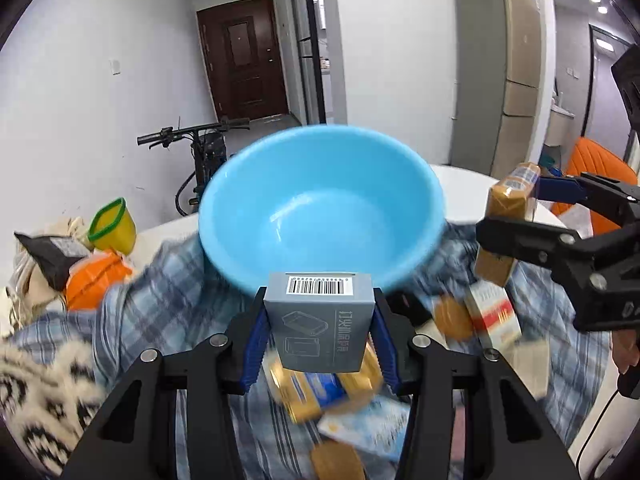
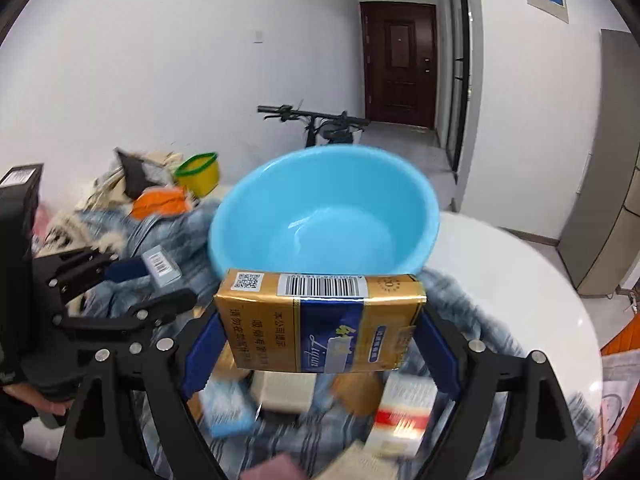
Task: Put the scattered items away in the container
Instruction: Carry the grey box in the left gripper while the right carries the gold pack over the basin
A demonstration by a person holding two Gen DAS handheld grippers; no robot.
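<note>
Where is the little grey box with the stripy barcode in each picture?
Left wrist view: the grey box sits low in the middle, pinched in the left gripper, just in front of the blue bowl.
Right wrist view: the grey box is small, at the left, at the tips of the left gripper.
Shared landmark: the blue bowl, in the middle of both pictures.

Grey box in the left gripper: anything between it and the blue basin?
Nothing. In the left wrist view the grey box sits directly before the blue basin's near rim, only plaid cloth underneath.
</note>
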